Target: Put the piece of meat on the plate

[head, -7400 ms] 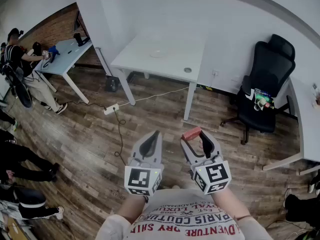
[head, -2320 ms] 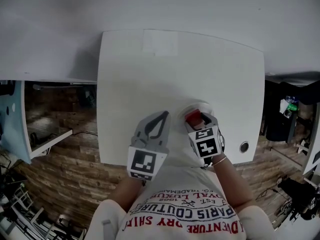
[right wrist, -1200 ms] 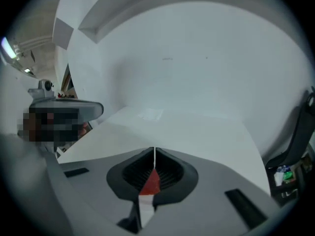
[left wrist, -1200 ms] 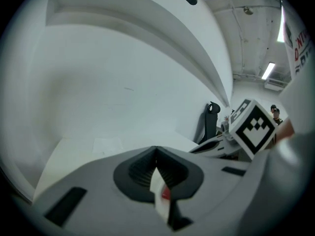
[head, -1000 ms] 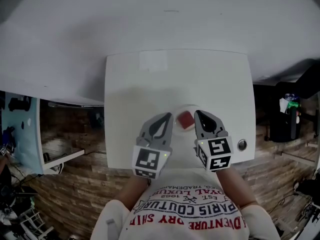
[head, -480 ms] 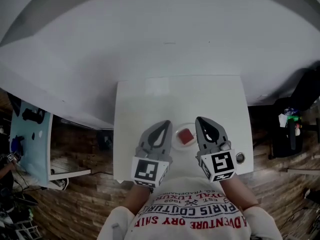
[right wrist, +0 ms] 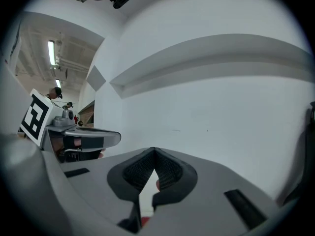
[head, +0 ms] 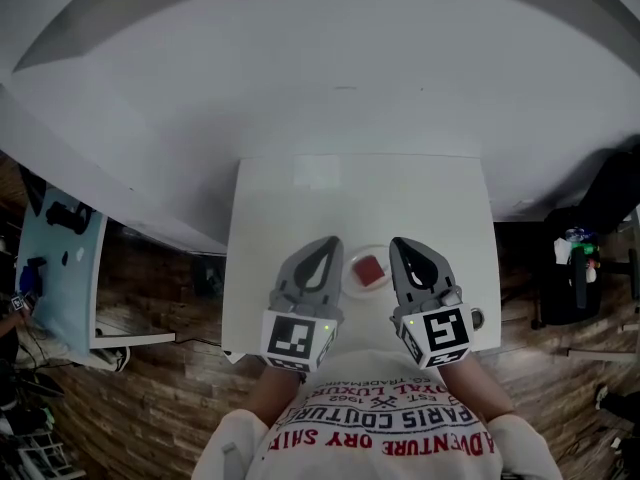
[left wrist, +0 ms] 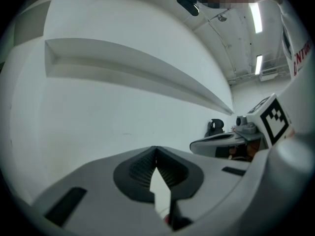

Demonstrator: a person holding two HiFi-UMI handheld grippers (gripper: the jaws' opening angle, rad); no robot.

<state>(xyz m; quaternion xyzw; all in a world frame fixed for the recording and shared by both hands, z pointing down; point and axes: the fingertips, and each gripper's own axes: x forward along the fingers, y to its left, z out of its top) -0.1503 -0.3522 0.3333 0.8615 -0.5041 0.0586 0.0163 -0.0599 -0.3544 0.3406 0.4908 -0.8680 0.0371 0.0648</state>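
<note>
**Operator:** Fingers [left wrist: 140,168] on my left gripper [head: 328,244] are pressed together at the tips, with nothing between them. It's the same on the right gripper [head: 398,244]: its fingers [right wrist: 170,172] meet and hold nothing.

**Desk:** Where's the meat [head: 370,269]?

**Operator:** On the plate [head: 350,280], which sits on the white table [head: 290,208]. In my head view it lies about mid-plate, between the two grippers and apart from both.

**Desk:** What can't you make out?

**Operator:** Both sides of the plate slip behind the gripper tips, so I only get part of the rim. The gripper views look at a white wall [left wrist: 123,107], and neither shows the table top. Low in the left one a red sliver [left wrist: 168,219] shows through the gap under the closed tips, and there's something similar in the right one. I can't tell whether either is the meat. A round hole [head: 479,318] in the table is half covered by my right gripper.

**Desk:** And how does the meat look?

**Operator:** Small, flat, roughly square and dull red against the pale plate. It's too small for me to read any texture.
</note>
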